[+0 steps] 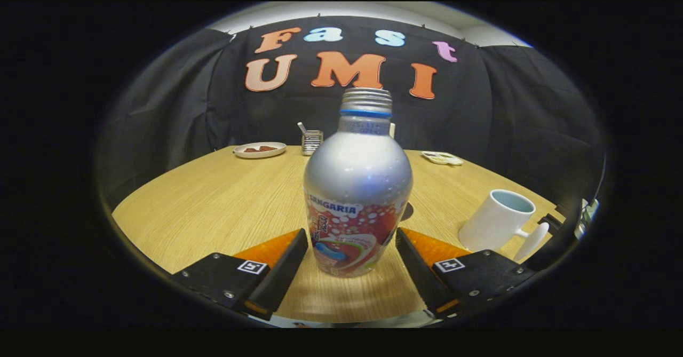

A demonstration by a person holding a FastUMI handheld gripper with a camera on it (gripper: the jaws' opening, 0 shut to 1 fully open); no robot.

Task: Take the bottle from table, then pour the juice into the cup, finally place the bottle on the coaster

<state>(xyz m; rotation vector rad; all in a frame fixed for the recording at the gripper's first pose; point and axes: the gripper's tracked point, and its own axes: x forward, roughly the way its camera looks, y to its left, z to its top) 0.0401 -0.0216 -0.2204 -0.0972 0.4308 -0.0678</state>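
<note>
Step in hand: taking the bottle (357, 186) off the table (213, 202). Gripper (352, 250) spread open, bottle upright between the fingers, neither clearly touching (cap off, contents hidden). Next, by judgement: close squarely on the lower body, then lift. Cup (499, 219) at two o'clock, looking empty. Dark coaster (406, 211) just behind the bottle.

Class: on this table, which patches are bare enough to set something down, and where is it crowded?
Bare wood lies between the bottle and the plate beyond it, and between bottle and far tray. It is crowded at the open tool, bottle between its fingers, with the mug close alongside.
</note>
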